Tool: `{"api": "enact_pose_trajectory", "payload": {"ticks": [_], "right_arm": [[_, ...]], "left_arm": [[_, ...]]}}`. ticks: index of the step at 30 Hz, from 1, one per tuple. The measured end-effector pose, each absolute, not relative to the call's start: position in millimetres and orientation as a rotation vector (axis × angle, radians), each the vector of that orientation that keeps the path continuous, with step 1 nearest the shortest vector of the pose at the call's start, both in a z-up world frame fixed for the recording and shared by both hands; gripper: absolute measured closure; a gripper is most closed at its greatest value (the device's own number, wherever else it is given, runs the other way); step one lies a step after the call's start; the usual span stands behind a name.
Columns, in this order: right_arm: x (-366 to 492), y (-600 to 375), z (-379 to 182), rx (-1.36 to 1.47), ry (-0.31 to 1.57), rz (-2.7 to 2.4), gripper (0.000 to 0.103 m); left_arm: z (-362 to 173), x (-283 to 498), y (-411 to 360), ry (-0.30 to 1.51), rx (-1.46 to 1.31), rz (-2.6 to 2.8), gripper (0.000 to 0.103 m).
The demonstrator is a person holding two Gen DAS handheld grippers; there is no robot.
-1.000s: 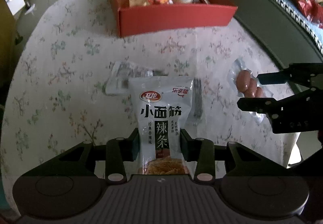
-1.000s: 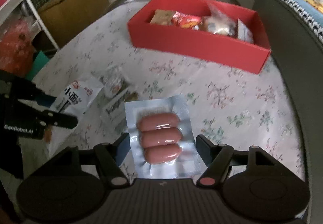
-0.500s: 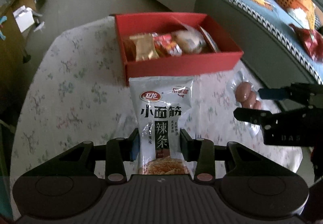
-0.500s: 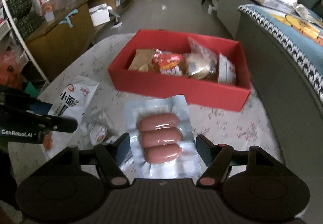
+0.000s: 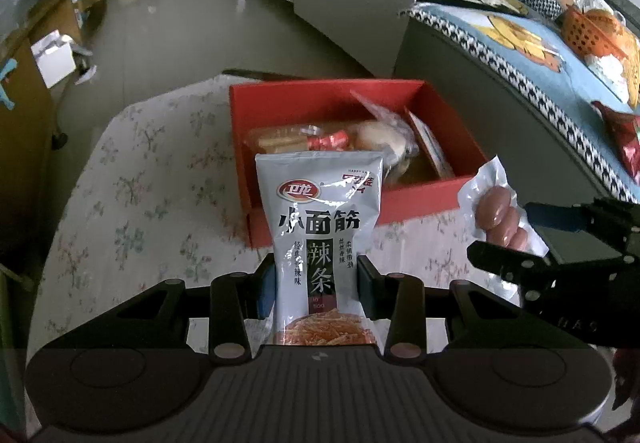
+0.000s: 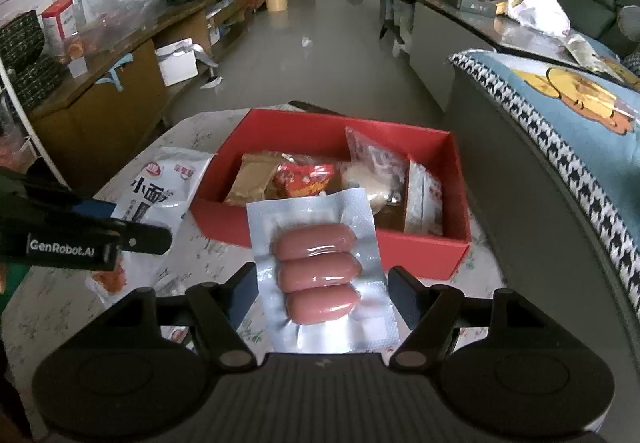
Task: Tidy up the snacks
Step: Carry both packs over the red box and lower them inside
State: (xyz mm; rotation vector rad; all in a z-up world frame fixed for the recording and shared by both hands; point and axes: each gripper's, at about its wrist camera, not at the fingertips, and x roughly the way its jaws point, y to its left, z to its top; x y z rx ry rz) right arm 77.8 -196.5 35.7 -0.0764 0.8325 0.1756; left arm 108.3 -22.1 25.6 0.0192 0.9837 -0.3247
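1. Two grippers have risen since a second ago; the red box [image 5: 360,199] now sits lower and closer in both views, its inside plainly open to sight.
2. Left gripper [image 5: 316,283], tilted down toward the box, stays clamped on a white spicy-strip packet [image 5: 320,235] held upright just short of the box's near wall.
3. Right gripper [image 6: 322,287], angled likewise, holds a sealed sausage pack [image 6: 316,263] before that wall.
4. Snacks inside the box overlap; their labels are unreadable.
5. Flowered tablecloth [image 5: 132,211] under the box is partly hidden.
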Motion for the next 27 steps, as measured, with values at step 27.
{"api": "enact_pose_trajectory", "payload": {"ticks": [27], "right_arm": [[163,-196,45,-0.055,0.788,0.14,0.026]], "left_arm": [[30,188,-50,0.946,-0.01,-0.257,0.054]]}}
